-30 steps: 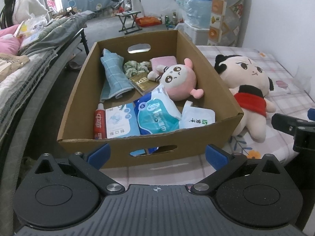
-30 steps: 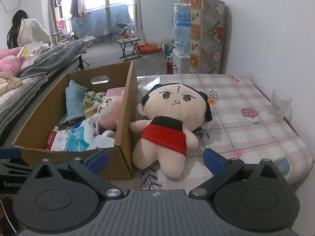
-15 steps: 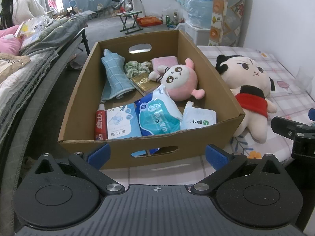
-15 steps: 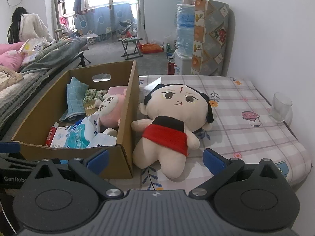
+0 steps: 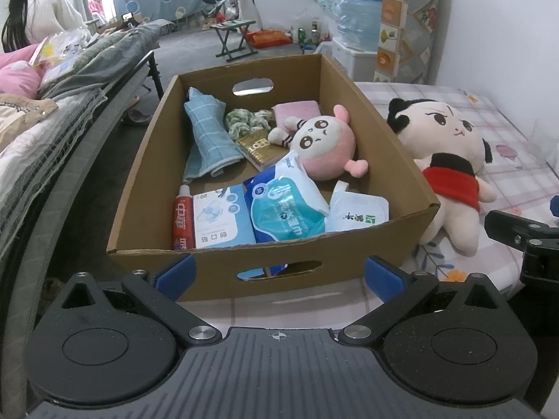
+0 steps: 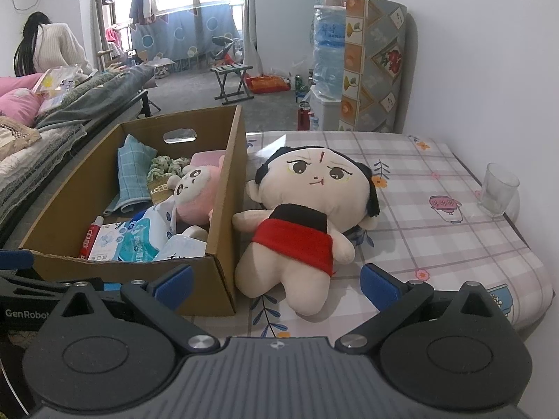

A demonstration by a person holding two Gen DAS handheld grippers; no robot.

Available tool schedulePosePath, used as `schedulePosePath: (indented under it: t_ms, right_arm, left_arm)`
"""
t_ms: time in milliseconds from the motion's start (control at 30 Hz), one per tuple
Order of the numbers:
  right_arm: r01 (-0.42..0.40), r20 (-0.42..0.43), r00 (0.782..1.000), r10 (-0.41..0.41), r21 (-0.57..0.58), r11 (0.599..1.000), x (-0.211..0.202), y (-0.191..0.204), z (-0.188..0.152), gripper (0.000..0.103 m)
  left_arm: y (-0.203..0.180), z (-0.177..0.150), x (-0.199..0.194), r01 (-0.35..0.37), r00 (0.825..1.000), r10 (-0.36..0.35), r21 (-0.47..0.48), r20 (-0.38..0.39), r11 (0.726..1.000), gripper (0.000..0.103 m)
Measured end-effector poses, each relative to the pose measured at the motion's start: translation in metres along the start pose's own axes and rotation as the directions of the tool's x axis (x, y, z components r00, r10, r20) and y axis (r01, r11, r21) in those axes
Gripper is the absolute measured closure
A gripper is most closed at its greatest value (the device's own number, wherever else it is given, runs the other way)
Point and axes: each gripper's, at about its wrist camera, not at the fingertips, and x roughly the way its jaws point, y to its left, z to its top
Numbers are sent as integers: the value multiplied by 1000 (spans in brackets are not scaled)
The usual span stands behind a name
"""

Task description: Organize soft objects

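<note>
I've eased both grippers slightly closer; left gripper [image 5: 279,274] and right gripper [image 6: 276,281] fingers stay apart, empty. Only my right view shows the glass [image 6: 498,188]; "GenRobot" lettering reads there.

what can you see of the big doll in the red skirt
The big doll is a cream plush with black hair, a painted face with a red forehead mark, a black top and a red skirt. It lies face up on the checked tablecloth, outside the cardboard box, its arm against the box wall. Neither gripper touches it.
</note>
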Motion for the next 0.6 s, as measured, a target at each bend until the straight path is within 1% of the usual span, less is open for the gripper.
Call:
schedulePosePath:
  t_ms: [600]
  right_arm:
    - [1,3,1000,-1,-3,1000,1,0,0,43]
  left_arm:
    - [2,0,0,4,1000,-4,2,-3,1000,0]
